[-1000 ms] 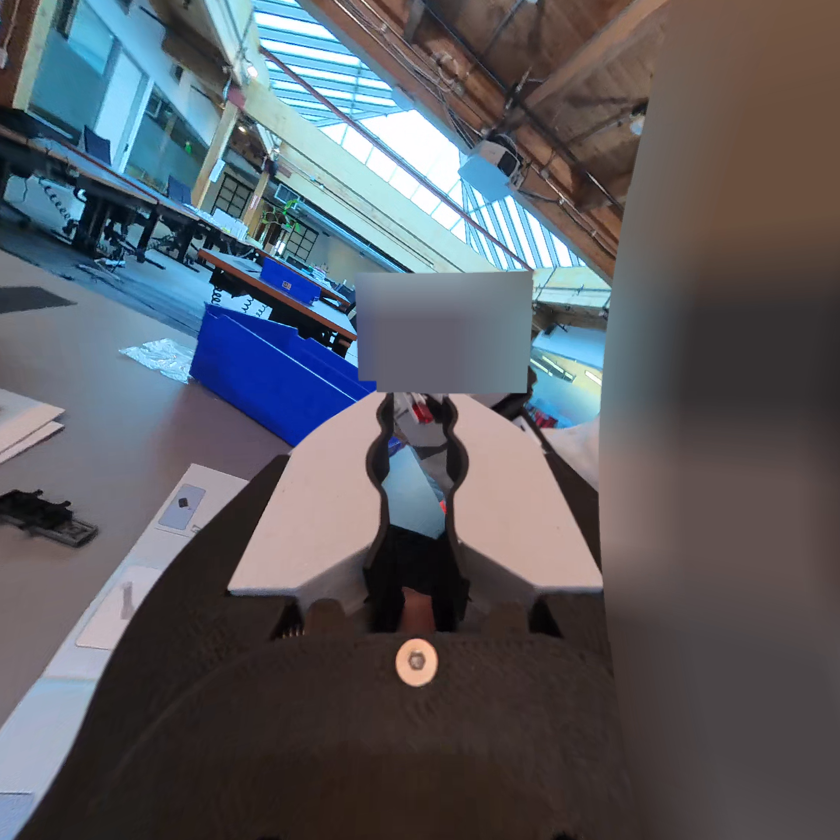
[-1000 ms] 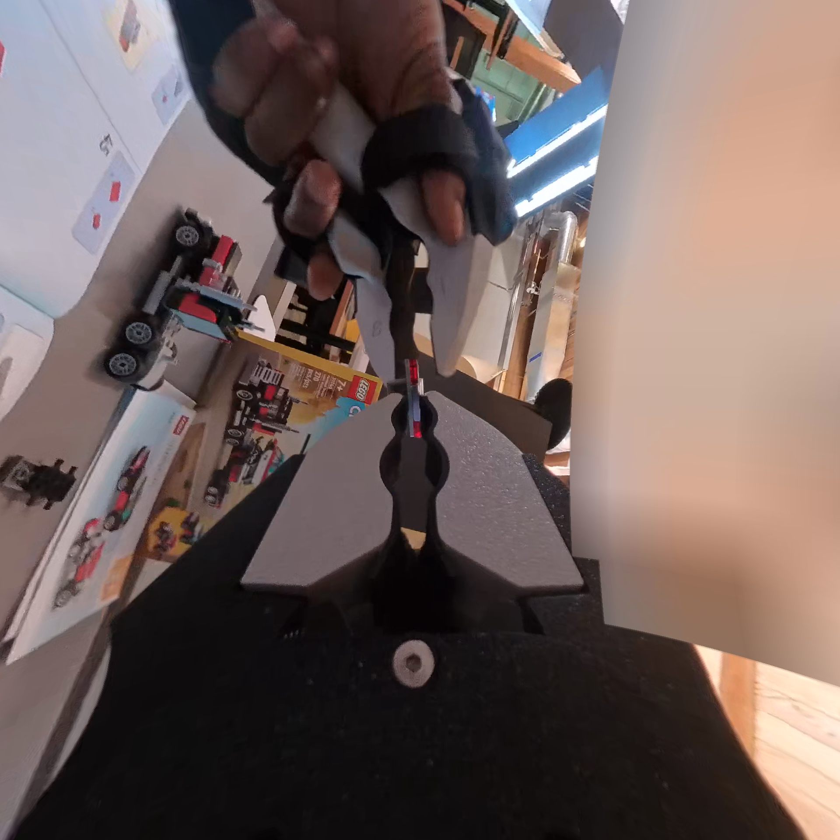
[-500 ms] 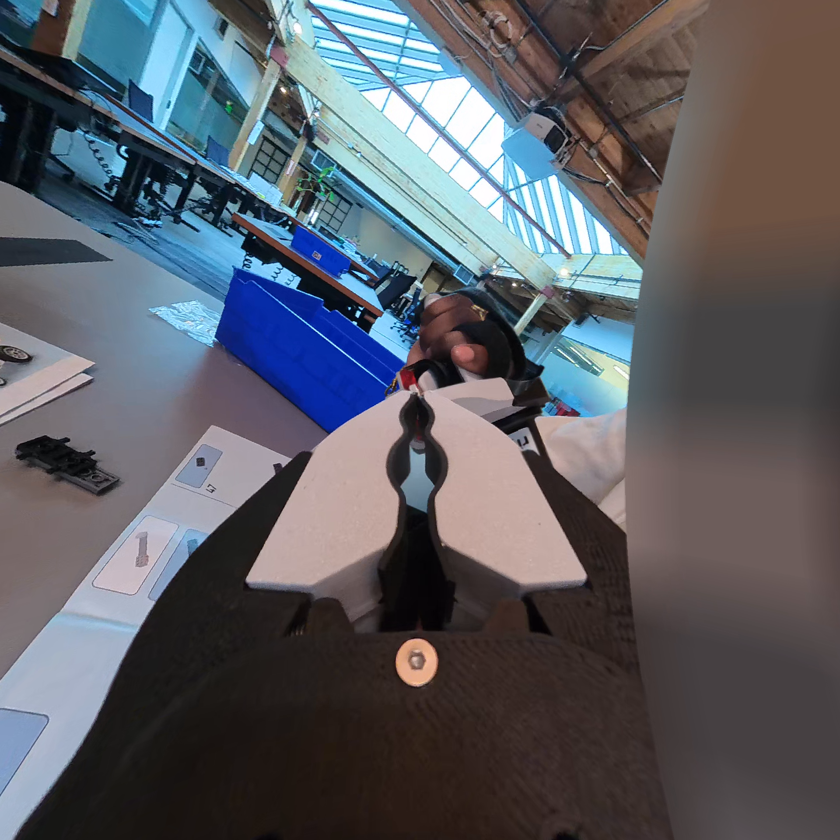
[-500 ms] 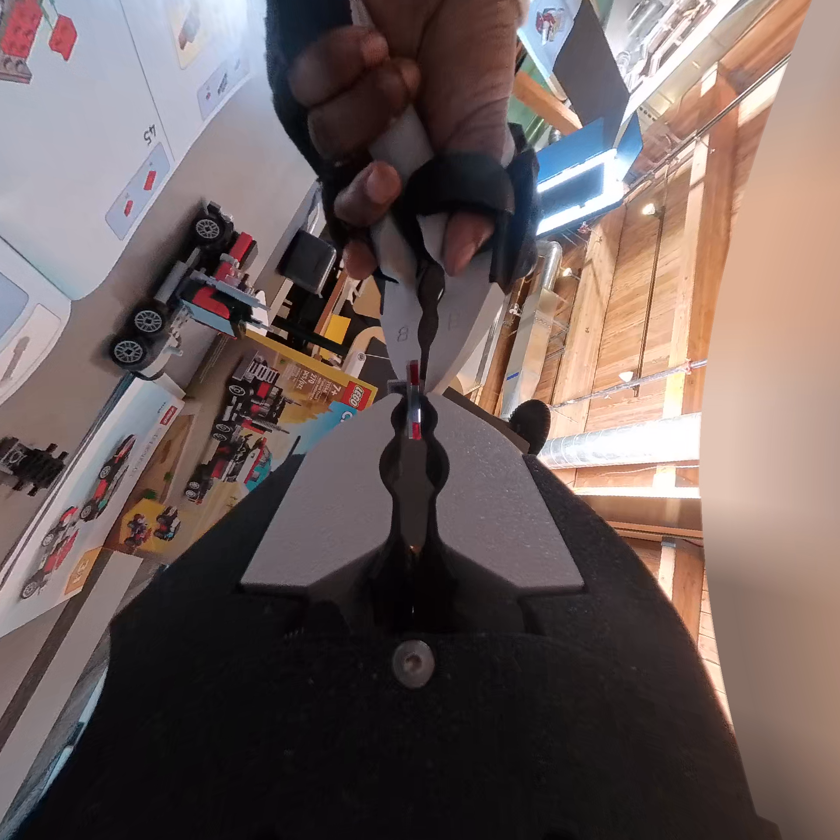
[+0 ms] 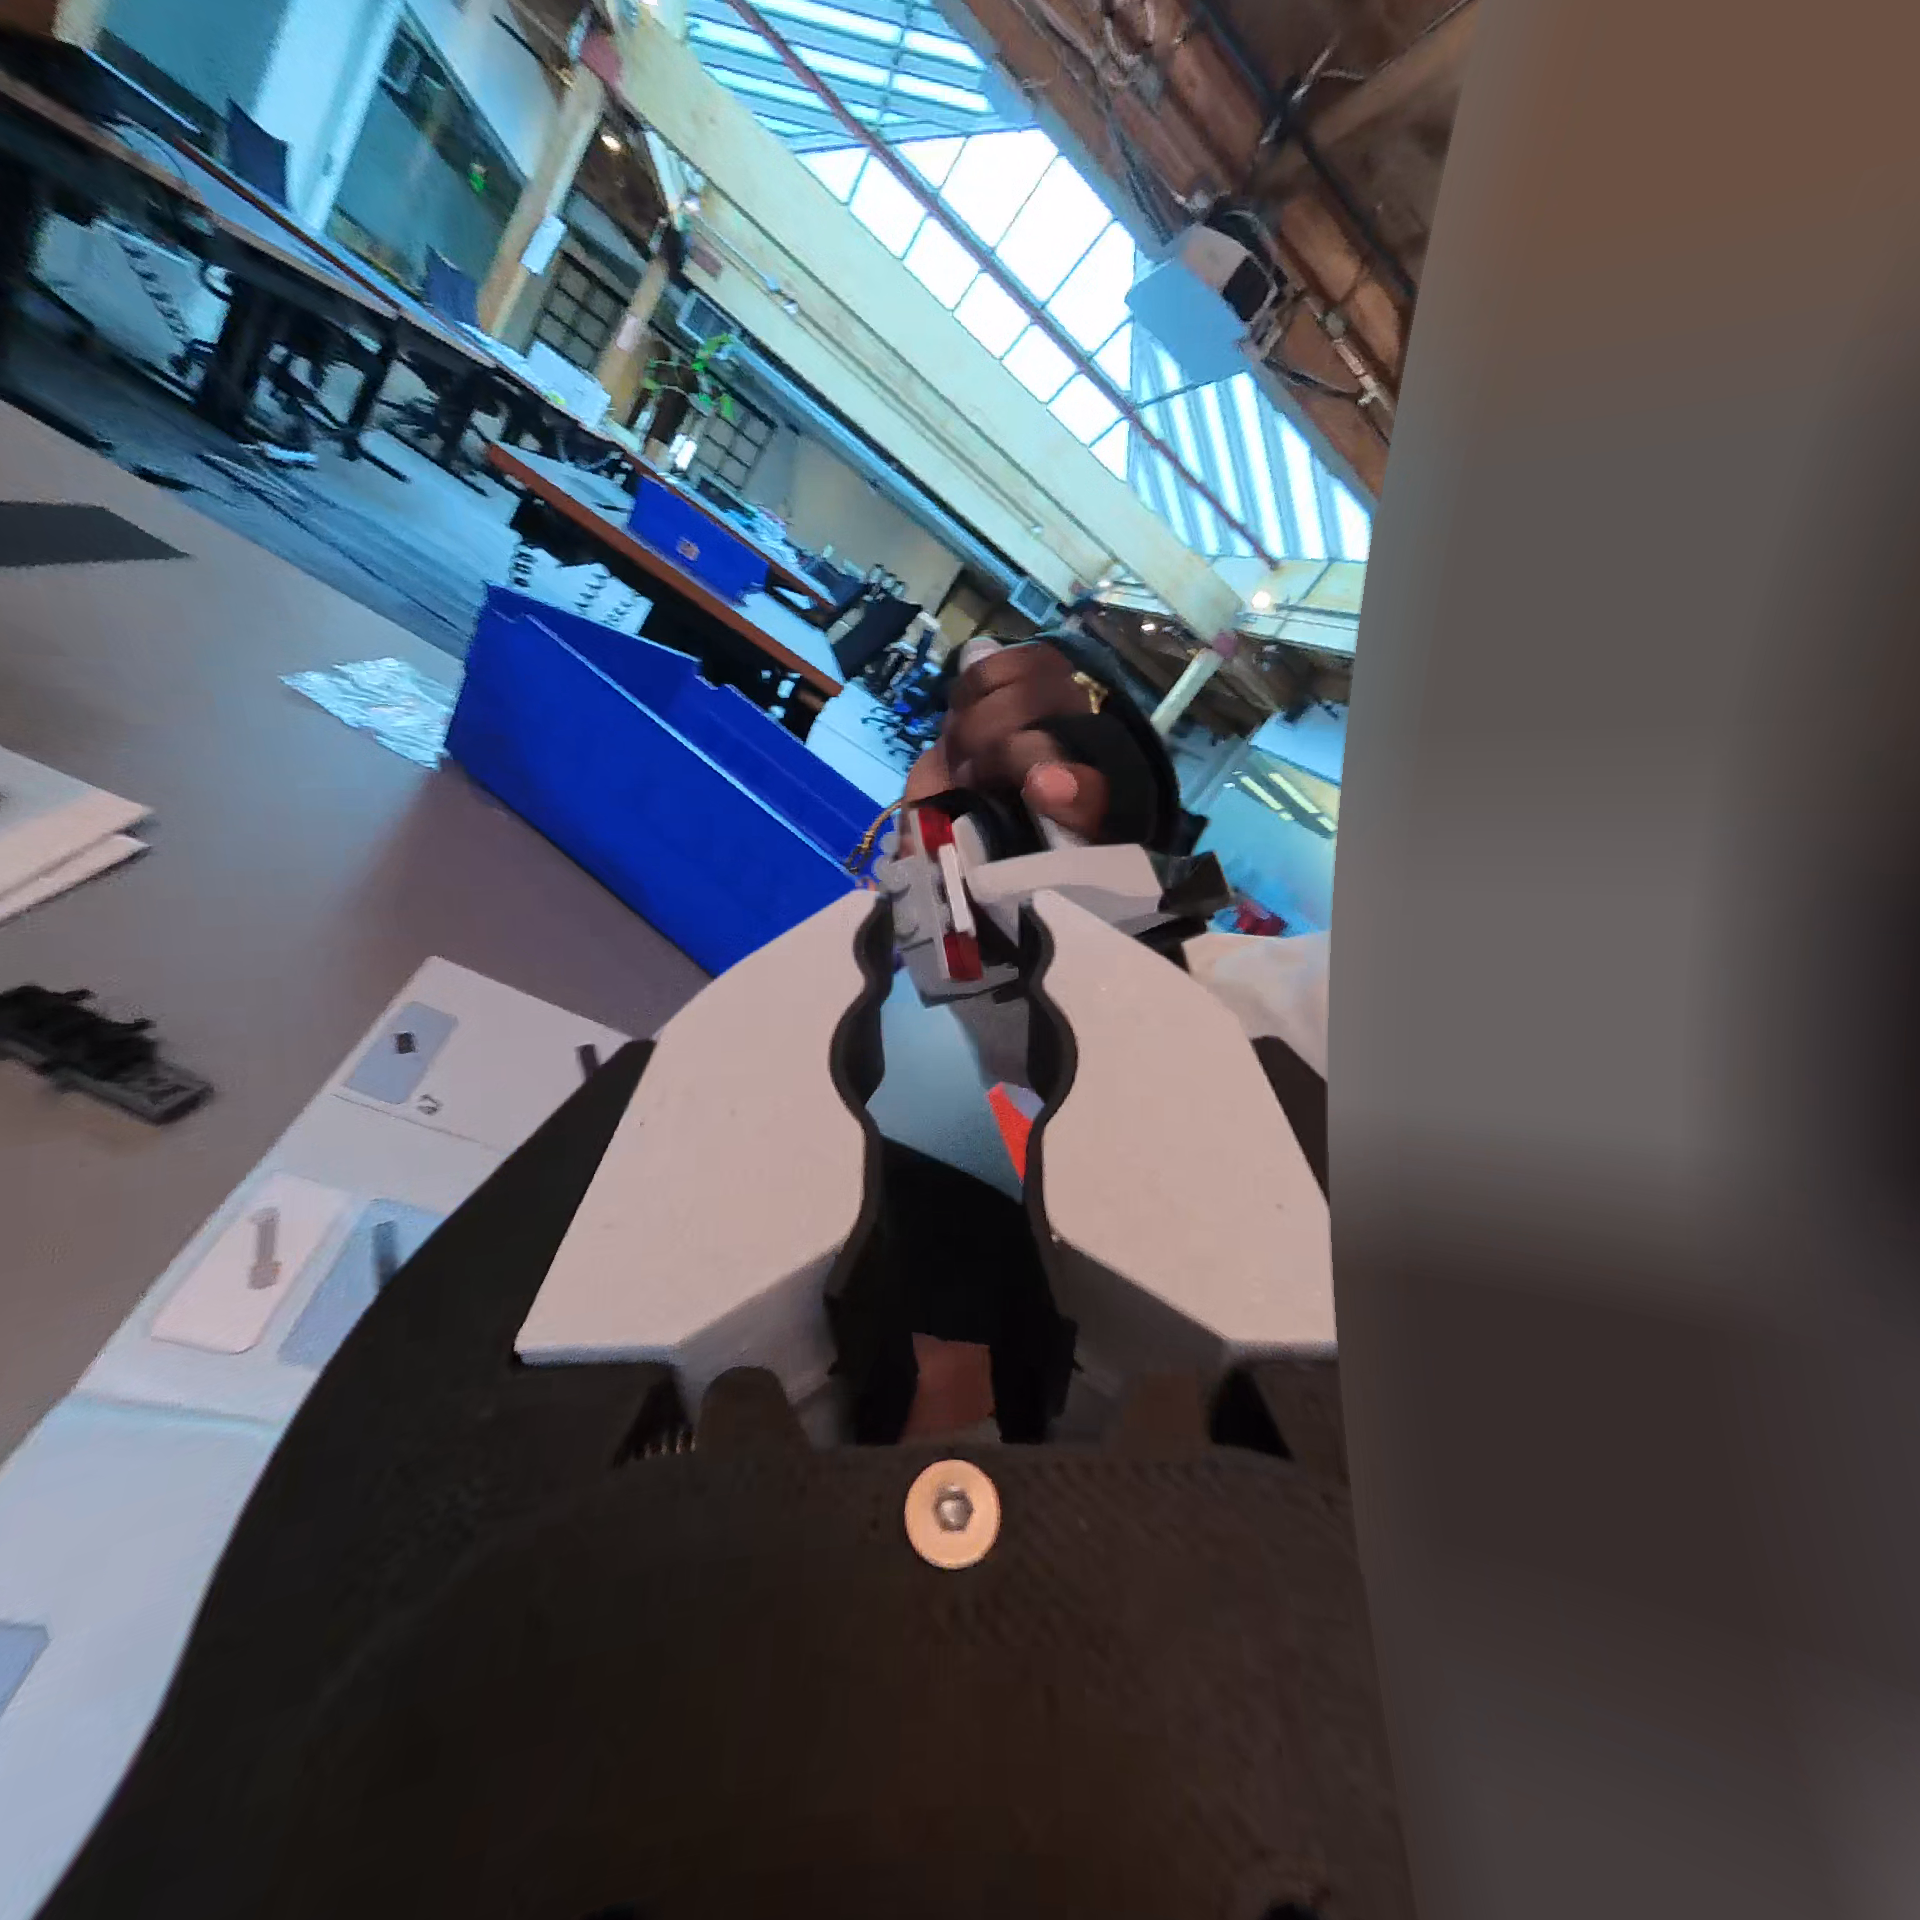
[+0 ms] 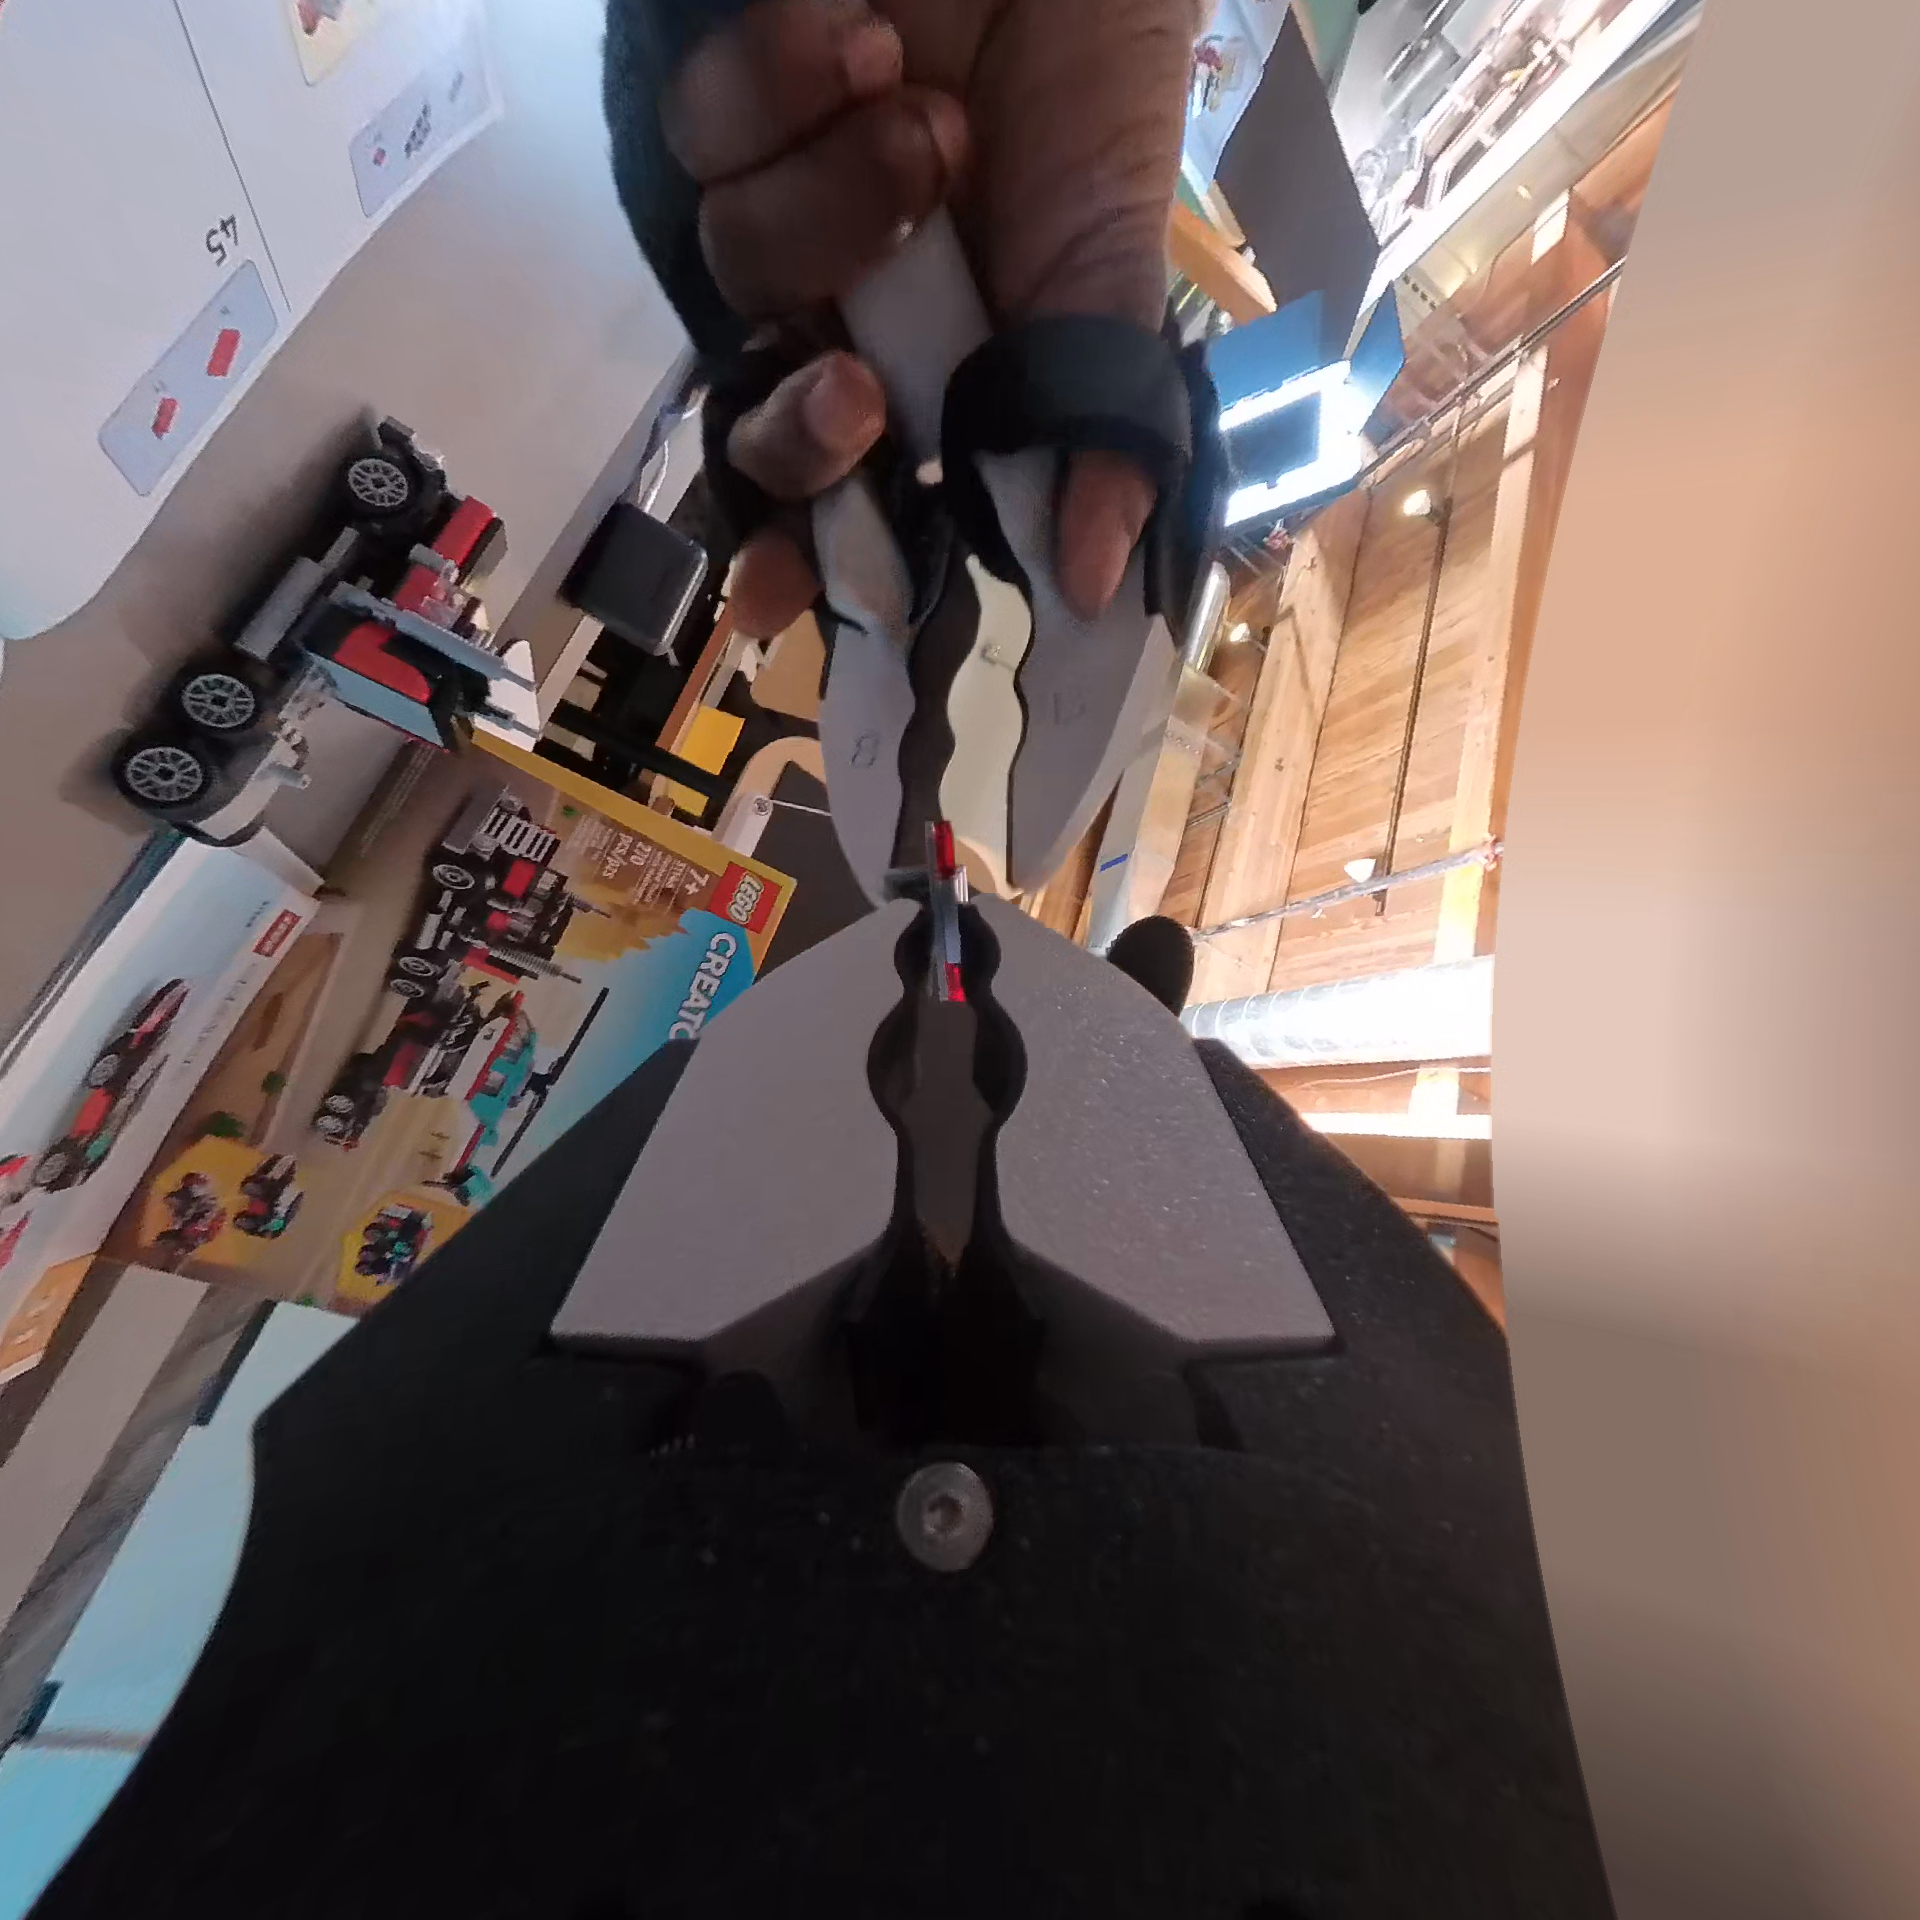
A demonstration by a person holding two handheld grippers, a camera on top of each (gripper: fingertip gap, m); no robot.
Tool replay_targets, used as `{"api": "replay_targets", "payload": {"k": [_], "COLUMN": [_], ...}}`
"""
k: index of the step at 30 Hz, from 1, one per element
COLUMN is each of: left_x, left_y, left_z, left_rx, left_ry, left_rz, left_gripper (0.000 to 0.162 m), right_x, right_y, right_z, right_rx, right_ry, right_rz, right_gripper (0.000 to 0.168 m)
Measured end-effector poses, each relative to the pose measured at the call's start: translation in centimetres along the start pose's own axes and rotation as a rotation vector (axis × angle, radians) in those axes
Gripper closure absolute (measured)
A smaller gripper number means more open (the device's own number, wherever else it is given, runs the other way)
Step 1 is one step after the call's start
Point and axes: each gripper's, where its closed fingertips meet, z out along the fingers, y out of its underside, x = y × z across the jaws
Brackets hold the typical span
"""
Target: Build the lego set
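Observation:
A small red, grey and white lego assembly [image 6: 943, 940] is pinched between the tips of my right gripper [image 6: 940, 909], which is shut on it in mid-air. My left gripper [image 6: 951, 873], held in a gloved hand [image 6: 935, 208], points down at it, jaws apart, with the assembly's upper end between its tips. In the left wrist view my left gripper [image 5: 951, 920] is open, with the assembly [image 5: 933, 914] in the gap between its tips. The right gripper's grey fingers [image 5: 1070, 883] hold it from behind.
A blue bin [image 5: 644, 769], a clear plastic bag [image 5: 364, 696], an instruction booklet [image 5: 416, 1091] and a black lego part [image 5: 104, 1060] lie on the grey table. The right wrist view shows a part-built truck [image 6: 332, 623], the lego box [image 6: 468, 1039] and booklet pages [image 6: 156, 208]. My two grippers' fingertips are within a few centimetres of each other. The part-built truck [image 6: 332, 623] is about equally far from each gripper, around 20 cm.
My left gripper was shut at the assembly half a second ago and has now opened. My right gripper has kept its hold. Both views have shifted a little.

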Motion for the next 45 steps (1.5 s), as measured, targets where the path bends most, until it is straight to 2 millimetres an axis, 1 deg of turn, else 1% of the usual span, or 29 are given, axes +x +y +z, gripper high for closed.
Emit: {"api": "replay_targets", "payload": {"k": [5,10,11,12,13,15,16,17,18,19,20,21,22,23,26,27,31,45], "left_x": [0.8,1.5,1.6,1.8,2.2,3.2,3.8,4.0,3.7,3.3,2.8,2.4,2.2,2.3,2.6,2.9,3.2,3.5], "left_y": [-0.2,-0.4,-0.4,-0.5,-0.7,0.0,0.1,-0.3,-1.1,-2.2,-3.2,-3.7,-3.6,-2.9,-0.5,-0.2,0.1,0.8], "left_z": [-0.2,-0.3,-0.3,-0.4,-0.3,0.7,1.0,1.0,0.6,-0.1,-1.1,-1.9,-2.3,-2.3,-1.4,-1.1,-1.0,-0.9], "left_rx": [0.017,0.041,0.046,0.057,0.065,0.015,-0.001,-0.001,0.021,0.060,0.098,0.117,0.102,0.058,-0.072,-0.081,-0.094,-0.096], "left_ry": [0.074,0.112,0.112,0.121,0.135,0.159,0.170,0.158,0.122,0.078,0.037,0.015,0.016,0.033,0.091,0.121,0.168,0.108], "left_rz": [-0.018,-0.040,-0.040,-0.036,-0.036,-0.017,-0.004,0.015,0.041,0.061,0.067,0.058,0.042,0.022,-0.020,-0.032,-0.034,0.045], "left_gripper": [0.149,0.150,0.151,0.162,0.162,0.162,0.162,0.162,0.161,0.150,0.132,0.122,0.119,0.118,0.116,0.121,0.145,0.151], "right_x": [1.0,1.7,1.7,1.5,1.5,0.8,1.1,1.5,2.0,2.4,2.6,2.8,2.9,2.9,3.2,3.3,3.4,3.3], "right_y": [-0.5,-0.7,-0.7,-0.8,-1.2,-2.3,-2.3,-1.9,-1.4,-1.1,-0.8,-0.8,-0.9,-1.0,-1.5,-1.6,-2.1,-2.5], "right_z": [-0.1,-0.2,-0.2,-0.2,-0.2,0.1,0.2,0.2,0.1,-0.1,-0.2,-0.3,-0.4,-0.5,-0.4,-0.4,-0.6,-1.1], "right_rx": [0.036,0.051,0.053,0.057,0.077,0.101,0.092,0.076,0.065,0.056,0.049,0.054,0.062,0.066,0.091,0.097,0.123,0.156], "right_ry": [0.036,0.059,0.059,0.040,0.049,0.024,0.050,0.064,0.075,0.085,0.093,0.098,0.100,0.103,0.112,0.111,0.106,0.088], "right_rz": [-0.019,-0.043,-0.046,-0.048,-0.047,-0.078,-0.085,-0.065,-0.045,-0.048,-0.062,-0.073,-0.079,-0.085,-0.094,-0.096,-0.106,-0.083], "right_gripper": [0.163,0.163,0.163,0.163,0.163,0.163,0.163,0.163,0.163,0.163,0.163,0.163,0.163,0.163,0.163,0.163,0.163,0.163]}}
